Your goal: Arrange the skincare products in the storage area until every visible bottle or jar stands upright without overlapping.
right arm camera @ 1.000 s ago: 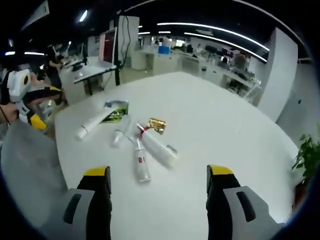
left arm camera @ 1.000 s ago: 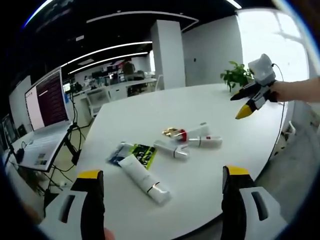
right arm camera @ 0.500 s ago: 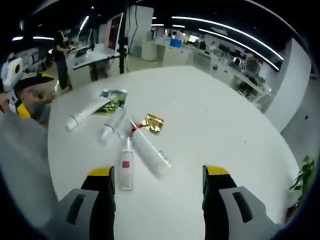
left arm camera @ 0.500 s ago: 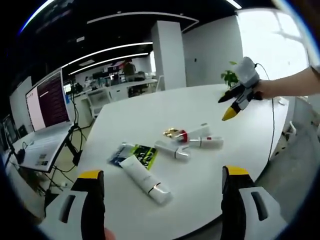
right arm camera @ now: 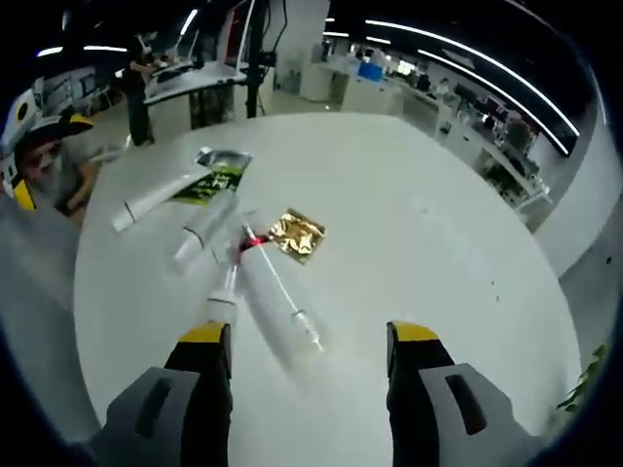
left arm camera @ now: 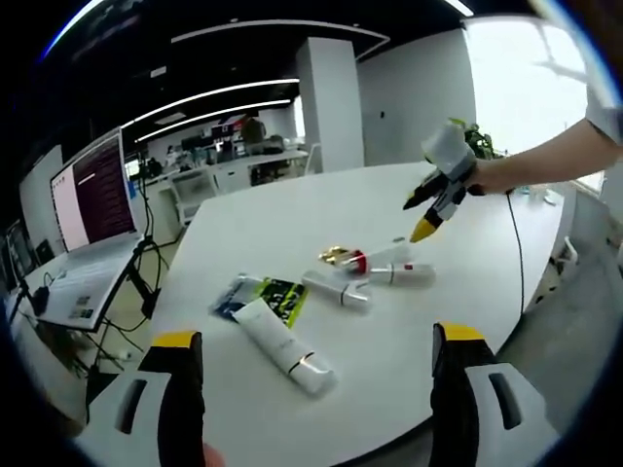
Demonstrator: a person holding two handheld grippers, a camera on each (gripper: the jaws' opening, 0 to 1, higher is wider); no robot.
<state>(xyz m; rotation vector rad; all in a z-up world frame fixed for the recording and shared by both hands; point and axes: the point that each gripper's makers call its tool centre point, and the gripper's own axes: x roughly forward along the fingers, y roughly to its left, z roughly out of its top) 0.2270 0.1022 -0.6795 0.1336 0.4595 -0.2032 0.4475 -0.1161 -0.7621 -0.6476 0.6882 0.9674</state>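
Several skincare items lie flat on the round white table. A large white tube lies nearest my left gripper, which is open and held back from the table's edge. Beyond it are a green sachet, a small white tube, a gold sachet, a red-capped tube and a red-labelled bottle. My right gripper hovers open just above the red-capped tube, which lies ahead between its jaws. The gold sachet lies just past it.
A laptop on a stand is off the table's left side, with cables below. A potted plant stands at the far right edge. Office desks and a white pillar are behind. A person stands at the far desks.
My right gripper has come down and in over the table toward the red-capped tube, which now looms closer between its jaws. The left gripper and the items have not moved.
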